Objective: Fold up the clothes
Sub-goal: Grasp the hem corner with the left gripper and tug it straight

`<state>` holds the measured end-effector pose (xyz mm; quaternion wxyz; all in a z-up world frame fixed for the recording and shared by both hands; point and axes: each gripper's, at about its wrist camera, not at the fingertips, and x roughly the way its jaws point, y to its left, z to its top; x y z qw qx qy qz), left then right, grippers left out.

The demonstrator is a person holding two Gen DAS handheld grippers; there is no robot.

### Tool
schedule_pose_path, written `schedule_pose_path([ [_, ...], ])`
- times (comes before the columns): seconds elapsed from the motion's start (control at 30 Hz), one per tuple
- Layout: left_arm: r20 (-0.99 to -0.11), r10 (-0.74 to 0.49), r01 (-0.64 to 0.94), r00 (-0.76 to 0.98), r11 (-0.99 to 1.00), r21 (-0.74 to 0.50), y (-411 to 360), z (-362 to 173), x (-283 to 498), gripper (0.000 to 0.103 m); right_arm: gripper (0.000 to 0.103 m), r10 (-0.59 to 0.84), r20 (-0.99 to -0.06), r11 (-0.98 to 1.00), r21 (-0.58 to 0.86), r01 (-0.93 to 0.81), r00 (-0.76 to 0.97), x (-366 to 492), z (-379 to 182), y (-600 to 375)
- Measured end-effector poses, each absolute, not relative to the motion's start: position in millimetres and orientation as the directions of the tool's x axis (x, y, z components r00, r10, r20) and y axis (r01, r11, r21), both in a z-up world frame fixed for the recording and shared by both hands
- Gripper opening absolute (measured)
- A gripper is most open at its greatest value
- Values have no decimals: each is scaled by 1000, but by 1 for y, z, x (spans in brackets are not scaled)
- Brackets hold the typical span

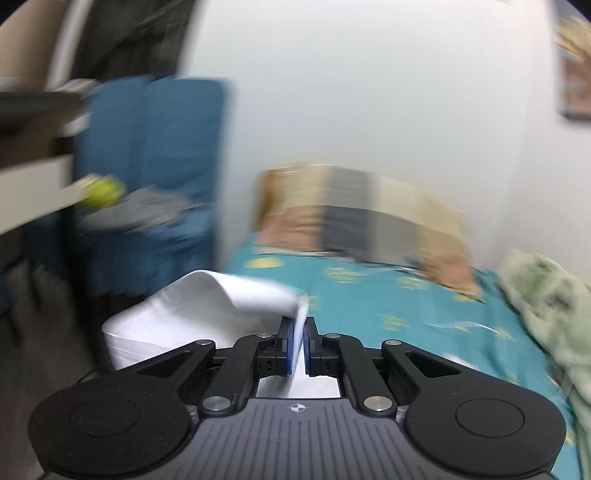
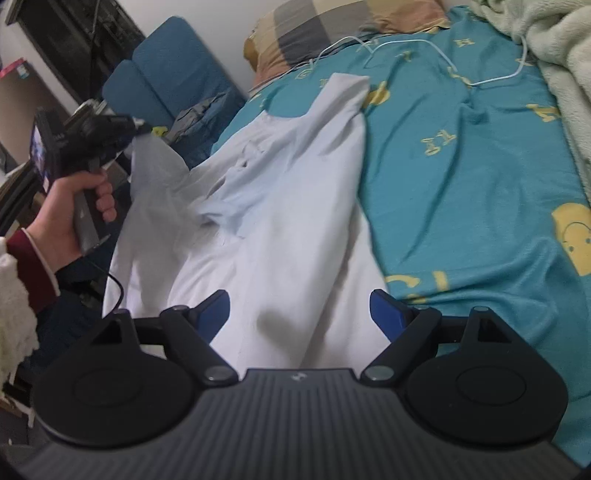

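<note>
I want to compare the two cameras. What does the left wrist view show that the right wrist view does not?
Only the left wrist view shows the left tongs shut on the white garment from close up.

Only the right wrist view shows the open right tongs, the hand holding the other tool, and a white cable.

Both show the teal bedsheet, the striped pillow and the blue chair.

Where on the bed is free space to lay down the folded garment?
Free: the teal sheet between the white garment and the pale green blanket. Crowded: near the plaid pillow, where a white cable lies, and the left edge, where the left gripper lifts cloth.
</note>
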<state>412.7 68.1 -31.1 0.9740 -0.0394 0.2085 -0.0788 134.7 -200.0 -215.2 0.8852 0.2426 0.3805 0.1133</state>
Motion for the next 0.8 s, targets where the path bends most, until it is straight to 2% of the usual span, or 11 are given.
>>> schedule_pose_path([
  [0.1, -429, -290, 285, 856, 955, -77, 1, -48, 407, 9, 84, 372, -605, 843, 538, 17, 704, 134, -215, -214],
  [0.2, -495, -344, 362, 798, 930, -63, -47, -79, 403, 15, 85, 366, -597, 828, 559, 43, 714, 135, -217, -225],
  [0.3, -550, -346, 380, 760, 923, -57, -63, -104, 395, 32, 84, 372, -595, 820, 570, 47, 712, 137, -221, -229],
  [0.37, -576, -344, 376, 742, 924, -68, -57, -109, 381, 37, 85, 375, -593, 825, 564, 35, 712, 139, -222, -228],
  [0.43, -584, -340, 364, 737, 928, -82, -46, -104, 359, 49, 85, 384, -586, 825, 564, 19, 714, 141, -222, -226],
  [0.5, -596, -309, 338, 742, 939, -66, -31, -93, 329, 55, 85, 391, -571, 826, 564, -1, 722, 142, -220, -224],
  [0.57, -596, -282, 314, 752, 948, -52, -16, -78, 300, 58, 84, 387, -556, 835, 549, -25, 735, 141, -216, -220],
  [0.63, -618, -217, 290, 756, 957, 19, -6, -60, 267, 62, 84, 379, -538, 849, 526, -52, 753, 139, -211, -217],
  [0.73, -627, -182, 251, 757, 968, 22, 9, -32, 216, 67, 84, 383, -506, 858, 504, -96, 773, 133, -202, -212],
  [0.8, -619, -202, 227, 759, 973, -40, 23, -16, 185, 70, 84, 396, -483, 858, 497, -128, 781, 128, -195, -208],
])
